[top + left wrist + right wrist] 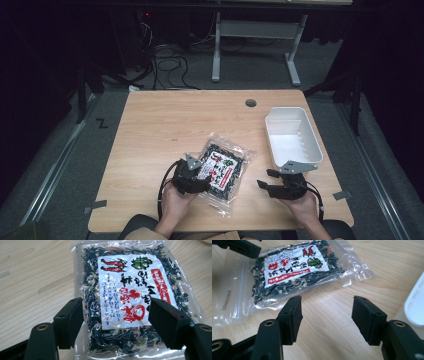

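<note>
A clear bag of dark dried seaweed mix with a white and red label lies flat on the wooden table, near its front edge. My left gripper is at the bag's near left corner. In the left gripper view its jaws stand wide apart over the bag, with the left gripper straddling the label and the film uncrumpled. My right gripper hovers to the bag's right, open and empty. In the right gripper view the right gripper has bare table between its jaws, and the bag lies beyond.
A white plastic bin stands empty at the right of the table, and its rim is close to my right gripper. A cable hole sits near the far edge. Beyond the table are a desk frame and cables on the floor.
</note>
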`<act>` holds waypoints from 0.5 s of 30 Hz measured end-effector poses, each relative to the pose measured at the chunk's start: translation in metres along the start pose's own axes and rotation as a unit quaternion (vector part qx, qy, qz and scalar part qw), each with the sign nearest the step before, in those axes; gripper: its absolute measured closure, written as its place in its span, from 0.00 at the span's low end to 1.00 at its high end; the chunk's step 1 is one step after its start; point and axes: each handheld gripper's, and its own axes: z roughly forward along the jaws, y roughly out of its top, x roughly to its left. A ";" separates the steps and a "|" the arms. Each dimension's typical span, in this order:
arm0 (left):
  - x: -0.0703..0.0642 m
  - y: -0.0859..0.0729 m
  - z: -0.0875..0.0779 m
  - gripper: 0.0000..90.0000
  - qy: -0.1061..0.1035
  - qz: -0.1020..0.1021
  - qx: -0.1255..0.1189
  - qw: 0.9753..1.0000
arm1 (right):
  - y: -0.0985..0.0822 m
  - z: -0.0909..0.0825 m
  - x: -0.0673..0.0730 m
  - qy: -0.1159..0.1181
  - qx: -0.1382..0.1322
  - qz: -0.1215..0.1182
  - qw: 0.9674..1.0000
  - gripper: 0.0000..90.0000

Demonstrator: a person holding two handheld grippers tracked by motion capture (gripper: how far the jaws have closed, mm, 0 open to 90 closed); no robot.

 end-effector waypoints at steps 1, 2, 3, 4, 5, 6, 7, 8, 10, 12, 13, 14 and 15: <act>0.000 0.000 0.000 0.32 0.001 0.002 0.001 1.000 | 0.000 0.000 0.000 -0.001 0.001 0.002 1.000 0.46; -0.001 0.000 0.000 0.32 0.001 0.002 0.000 1.000 | -0.001 0.000 0.000 -0.001 0.001 0.004 1.000 0.46; -0.001 0.000 0.000 0.32 0.002 0.003 0.000 1.000 | -0.001 0.000 -0.001 -0.003 0.002 0.004 1.000 0.46; -0.001 0.000 0.000 0.32 0.003 0.003 0.000 1.000 | -0.002 0.000 -0.001 -0.005 0.004 0.003 1.000 0.46; -0.001 0.000 0.000 0.32 0.002 0.002 0.001 1.000 | -0.002 0.001 -0.001 -0.006 0.004 0.002 1.000 0.46; -0.001 0.000 0.000 0.32 0.001 0.001 0.002 1.000 | -0.002 0.001 -0.001 -0.006 0.004 0.005 1.000 0.46; -0.001 0.000 0.001 0.31 0.002 0.000 0.004 1.000 | -0.002 0.001 -0.001 -0.007 0.004 0.004 1.000 0.45; -0.001 0.001 0.001 0.31 0.001 -0.001 0.005 1.000 | -0.002 0.001 -0.001 -0.006 0.004 0.002 1.000 0.45; -0.001 0.001 0.002 0.30 0.001 -0.003 0.007 1.000 | -0.002 0.001 -0.001 -0.007 0.004 0.002 1.000 0.45; -0.002 0.001 0.003 0.29 0.001 -0.004 0.012 1.000 | -0.002 0.001 -0.001 -0.007 0.006 -0.001 1.000 0.45; -0.003 0.002 0.003 0.29 0.001 -0.005 0.013 1.000 | -0.002 0.001 -0.001 -0.008 0.007 0.000 1.000 0.45; -0.003 0.002 0.003 0.28 0.000 -0.006 0.014 1.000 | -0.002 0.001 -0.001 -0.011 0.006 -0.001 1.000 0.44; -0.003 0.003 0.004 0.28 -0.001 -0.010 0.015 1.000 | -0.002 0.001 -0.001 -0.011 0.006 -0.001 1.000 0.44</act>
